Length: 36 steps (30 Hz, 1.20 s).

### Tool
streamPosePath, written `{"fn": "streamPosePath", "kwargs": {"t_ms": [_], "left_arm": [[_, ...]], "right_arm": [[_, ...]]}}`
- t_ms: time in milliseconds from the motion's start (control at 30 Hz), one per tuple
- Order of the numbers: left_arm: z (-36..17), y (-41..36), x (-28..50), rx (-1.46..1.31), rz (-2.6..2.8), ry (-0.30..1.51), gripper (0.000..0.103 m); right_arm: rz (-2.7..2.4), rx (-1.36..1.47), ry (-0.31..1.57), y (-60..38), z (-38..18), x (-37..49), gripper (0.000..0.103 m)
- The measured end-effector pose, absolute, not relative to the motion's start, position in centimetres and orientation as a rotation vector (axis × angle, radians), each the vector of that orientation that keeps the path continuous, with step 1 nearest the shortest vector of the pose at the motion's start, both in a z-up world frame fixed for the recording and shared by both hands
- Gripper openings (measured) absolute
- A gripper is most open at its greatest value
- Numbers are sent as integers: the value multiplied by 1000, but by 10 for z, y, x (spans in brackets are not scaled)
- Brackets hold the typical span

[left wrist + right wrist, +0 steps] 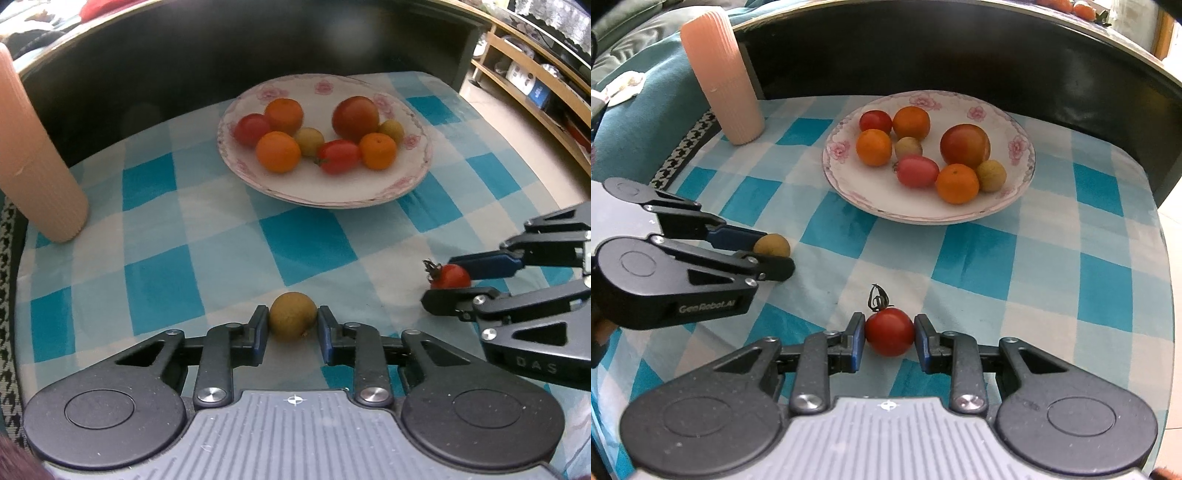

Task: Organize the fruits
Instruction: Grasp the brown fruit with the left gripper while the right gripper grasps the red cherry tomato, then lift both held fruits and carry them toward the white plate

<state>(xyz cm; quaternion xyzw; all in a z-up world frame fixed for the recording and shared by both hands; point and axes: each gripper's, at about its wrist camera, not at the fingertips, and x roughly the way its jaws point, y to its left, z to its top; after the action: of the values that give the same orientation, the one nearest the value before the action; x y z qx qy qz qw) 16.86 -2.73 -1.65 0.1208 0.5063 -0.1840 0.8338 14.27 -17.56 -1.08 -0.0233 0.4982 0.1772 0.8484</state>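
From my left wrist camera, the left gripper [293, 325] is clamped on a small round brownish-green fruit [293, 315] that sits on the blue-and-white checked tablecloth [306, 236], well short of the white floral-rimmed plate of fruit [332, 197]. From my right wrist camera, the right gripper [889, 334] pinches a small red stemmed tomato [889, 331] on the same cloth. A ribbed pink cylinder [722, 74] stands at far left.
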Motion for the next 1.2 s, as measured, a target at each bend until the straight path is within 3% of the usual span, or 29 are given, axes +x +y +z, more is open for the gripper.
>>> {"fn": "streamPosePath", "kwargs": {"t_ms": [1200], "left_arm": [[12, -47, 164, 282, -405, 1026, 36]], "right_arm": [[336, -55, 979, -182, 13, 139, 44]]}}
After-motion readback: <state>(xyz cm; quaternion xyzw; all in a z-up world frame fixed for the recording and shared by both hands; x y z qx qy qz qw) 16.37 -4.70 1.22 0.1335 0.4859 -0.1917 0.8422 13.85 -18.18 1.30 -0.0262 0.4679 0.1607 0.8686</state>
